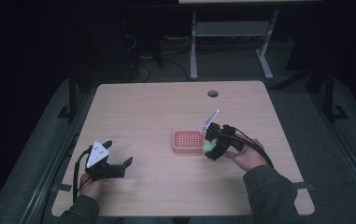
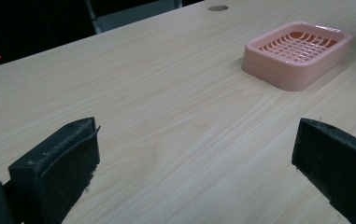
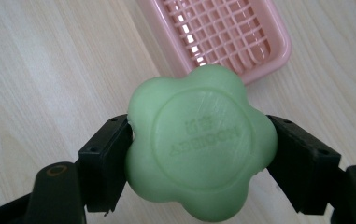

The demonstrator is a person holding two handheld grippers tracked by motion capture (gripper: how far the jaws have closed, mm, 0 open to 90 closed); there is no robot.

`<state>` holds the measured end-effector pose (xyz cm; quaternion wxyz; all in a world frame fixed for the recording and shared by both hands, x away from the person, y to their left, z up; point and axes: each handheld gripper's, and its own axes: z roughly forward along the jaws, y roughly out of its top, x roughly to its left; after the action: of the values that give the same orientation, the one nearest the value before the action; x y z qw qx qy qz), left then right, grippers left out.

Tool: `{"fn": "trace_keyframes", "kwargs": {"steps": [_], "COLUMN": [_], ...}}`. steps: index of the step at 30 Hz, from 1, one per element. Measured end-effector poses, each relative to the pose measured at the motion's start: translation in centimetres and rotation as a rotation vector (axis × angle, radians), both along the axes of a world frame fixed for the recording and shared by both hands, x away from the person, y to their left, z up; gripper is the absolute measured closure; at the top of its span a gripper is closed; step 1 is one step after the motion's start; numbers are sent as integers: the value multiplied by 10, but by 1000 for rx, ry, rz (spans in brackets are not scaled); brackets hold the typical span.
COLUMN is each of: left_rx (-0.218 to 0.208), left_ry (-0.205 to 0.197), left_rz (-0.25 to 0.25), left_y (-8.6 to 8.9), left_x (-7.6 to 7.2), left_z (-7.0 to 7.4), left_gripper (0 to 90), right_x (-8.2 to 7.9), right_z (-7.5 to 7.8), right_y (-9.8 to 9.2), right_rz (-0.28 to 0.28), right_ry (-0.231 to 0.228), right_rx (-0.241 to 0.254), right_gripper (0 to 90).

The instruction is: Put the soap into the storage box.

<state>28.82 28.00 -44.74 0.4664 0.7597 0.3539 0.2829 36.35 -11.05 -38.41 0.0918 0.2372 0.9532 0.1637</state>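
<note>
1. A pale wooden table point(image 1: 157, 112) fills the middle, with a round cable hole point(image 1: 213, 93) toward its 12 o'clock edge.
2. A pink slatted tray point(image 1: 188, 141) lies just right of centre.
3. The right gripper point(image 1: 211, 145), at the tray's 3 o'clock side, clamps a green soap point(image 1: 208, 146) just beside the tray's rim.
4. The left gripper point(image 1: 117, 161) sits at about 8 o'clock on the table, jaws apart and pointing toward 3 o'clock, well apart from the tray.
5. Sleeved forearms enter from 6 o'clock.
</note>
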Motion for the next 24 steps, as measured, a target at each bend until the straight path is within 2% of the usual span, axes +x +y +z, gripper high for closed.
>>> {"fn": "trace_keyframes", "kwargs": {"steps": [14, 24], "left_rx": [-8, -9], "left_ry": [1, 2], "left_rz": [2, 1], "left_y": [1, 0], "left_x": [0, 0], "left_z": [0, 0], "left_gripper": [2, 2], "right_x": [12, 19], "right_z": [4, 2], "right_y": [19, 24], "right_rz": [30, 30], "right_ry": [7, 14], "right_rx": [2, 9], "right_gripper": [260, 261]}}
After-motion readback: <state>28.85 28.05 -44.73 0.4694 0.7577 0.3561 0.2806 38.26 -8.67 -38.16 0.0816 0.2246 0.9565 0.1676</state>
